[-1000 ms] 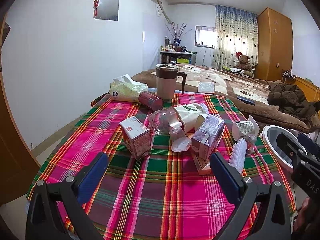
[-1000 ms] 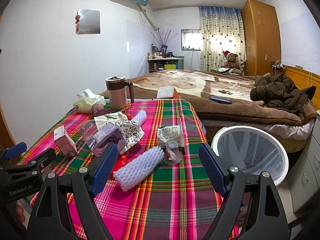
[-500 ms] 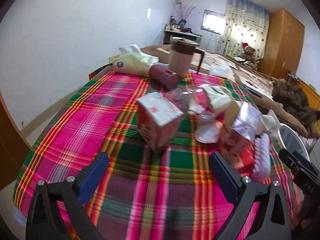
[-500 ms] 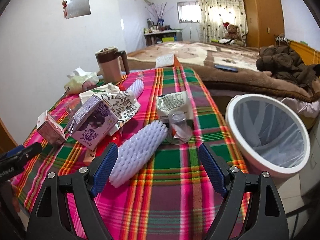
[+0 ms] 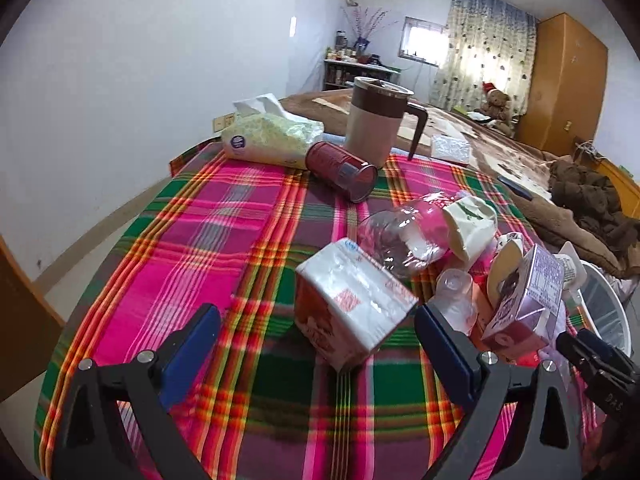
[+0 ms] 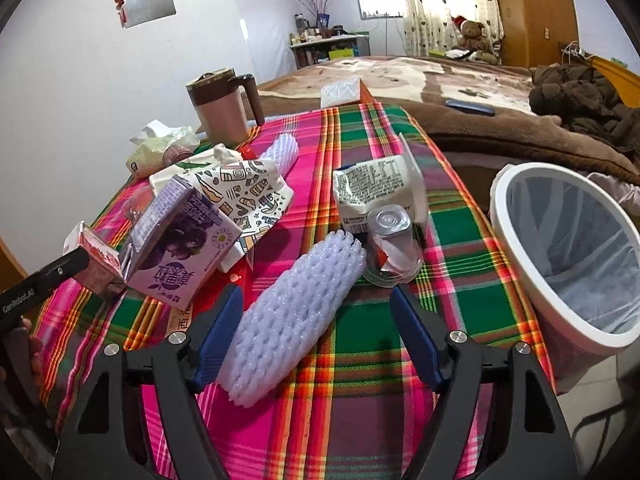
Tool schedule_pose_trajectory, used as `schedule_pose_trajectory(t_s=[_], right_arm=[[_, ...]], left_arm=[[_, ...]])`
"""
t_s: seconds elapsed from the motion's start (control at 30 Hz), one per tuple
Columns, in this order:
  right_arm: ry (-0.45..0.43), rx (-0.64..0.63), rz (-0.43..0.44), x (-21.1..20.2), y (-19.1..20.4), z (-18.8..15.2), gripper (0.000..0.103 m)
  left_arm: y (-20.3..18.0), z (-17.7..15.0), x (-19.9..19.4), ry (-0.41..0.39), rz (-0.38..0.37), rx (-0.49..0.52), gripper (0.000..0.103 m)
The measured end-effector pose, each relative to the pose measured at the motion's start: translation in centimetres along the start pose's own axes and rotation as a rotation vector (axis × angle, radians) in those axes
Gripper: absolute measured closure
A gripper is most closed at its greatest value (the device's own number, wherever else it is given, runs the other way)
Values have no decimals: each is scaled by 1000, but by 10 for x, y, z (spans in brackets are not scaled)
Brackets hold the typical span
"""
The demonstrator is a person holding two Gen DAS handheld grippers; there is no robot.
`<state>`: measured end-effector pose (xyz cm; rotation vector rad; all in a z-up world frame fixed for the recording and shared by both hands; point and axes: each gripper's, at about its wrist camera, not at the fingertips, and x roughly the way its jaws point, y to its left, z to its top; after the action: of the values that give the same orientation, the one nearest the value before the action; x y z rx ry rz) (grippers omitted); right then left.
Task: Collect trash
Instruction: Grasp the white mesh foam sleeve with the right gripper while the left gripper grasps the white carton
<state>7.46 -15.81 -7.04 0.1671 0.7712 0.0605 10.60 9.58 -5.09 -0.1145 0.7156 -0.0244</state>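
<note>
My left gripper (image 5: 316,340) is open, its blue pads on either side of a red-and-white carton (image 5: 352,312) on the plaid tablecloth (image 5: 208,248). My right gripper (image 6: 316,334) is open around the near end of a white foam net sleeve (image 6: 296,320). Other trash lies around: a purple carton (image 6: 180,248), a clear plastic cup (image 6: 392,248), a crumpled white pack (image 6: 380,192), a patterned paper bag (image 6: 248,192), a clear bottle (image 5: 400,236) and a red can (image 5: 344,170). A white bin (image 6: 568,256) stands at the table's right edge.
A brown-lidded mug (image 5: 376,120) and a tissue pack (image 5: 268,136) stand at the table's far side. A bed with a brown blanket (image 6: 460,92) lies behind. A white wall (image 5: 120,80) is to the left.
Both grippers moved forward and down toward the table. The left now straddles the red-and-white carton; the right now straddles the foam sleeve. Both stayed open.
</note>
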Motion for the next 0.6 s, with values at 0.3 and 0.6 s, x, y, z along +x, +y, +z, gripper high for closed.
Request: schedule_pose_trajectory(t_s=[0.3,0.6], right_arm=[[47,-8,42,9,9,1,53],[34,-20,31,7,12,3,66]], left_arm=[[2,4,16,29,-48,13,31],[0,7,15,11,-92,24,39]])
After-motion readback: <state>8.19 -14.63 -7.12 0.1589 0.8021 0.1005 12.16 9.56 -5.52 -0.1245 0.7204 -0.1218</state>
